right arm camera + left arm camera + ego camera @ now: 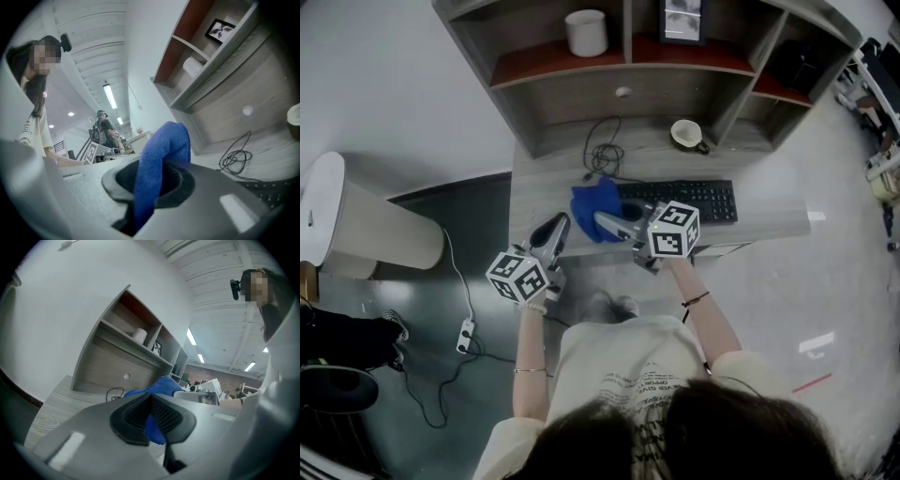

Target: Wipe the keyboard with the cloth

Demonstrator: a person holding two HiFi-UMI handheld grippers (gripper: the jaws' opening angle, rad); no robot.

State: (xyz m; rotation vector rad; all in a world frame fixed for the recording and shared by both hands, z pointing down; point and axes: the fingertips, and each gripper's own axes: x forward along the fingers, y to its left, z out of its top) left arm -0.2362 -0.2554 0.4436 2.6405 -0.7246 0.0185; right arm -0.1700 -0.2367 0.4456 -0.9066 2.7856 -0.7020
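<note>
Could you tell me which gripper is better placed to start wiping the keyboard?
Right. The right gripper holds the cloth at the left end of the keyboard; the left gripper hangs beside the cloth, off the keyboard.

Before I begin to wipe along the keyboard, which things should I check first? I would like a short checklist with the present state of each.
1. Right gripper holds the cloth: ok, its jaws are shut on it.
2. Cloth is at the keyboard: ok, it lies on the left end.
3. Left gripper is free of the cloth: cannot tell; blue shows between its jaws.
4. Cup is out of the wiping path: ok, it stands behind the keyboard, apart from it.
5. Cable is free of the cloth: cannot tell; it runs down to the cloth's far edge.
</note>
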